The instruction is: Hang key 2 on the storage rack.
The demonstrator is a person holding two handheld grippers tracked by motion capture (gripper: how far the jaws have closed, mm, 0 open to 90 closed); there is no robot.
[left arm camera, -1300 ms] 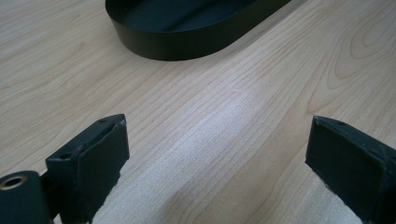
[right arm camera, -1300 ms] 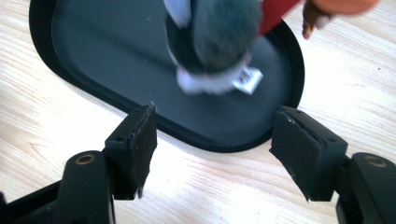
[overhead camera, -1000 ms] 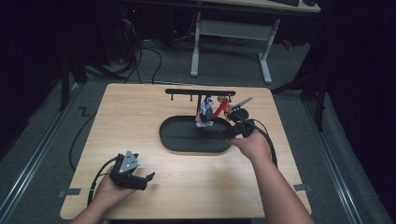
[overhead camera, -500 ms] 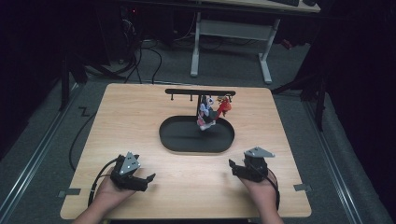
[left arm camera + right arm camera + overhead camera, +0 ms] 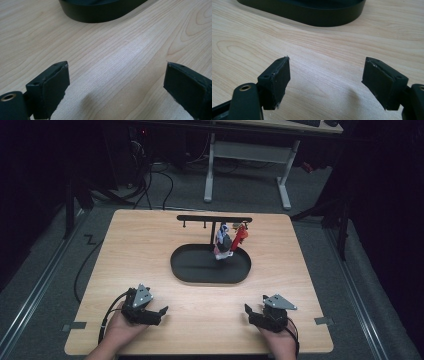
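On the table: 1 black tray, 1 rack, 2 tongs.

Both grippers are chunky black units, and each has a grey three-cornered plate on top: left gripper, right gripper. A black cable loops off the left one, and another trails from the right by the wrist. Up close, the jaws are blocky black slabs with flat rubbery pads, small screw holes on top, and a brass-ringed hole at the base.
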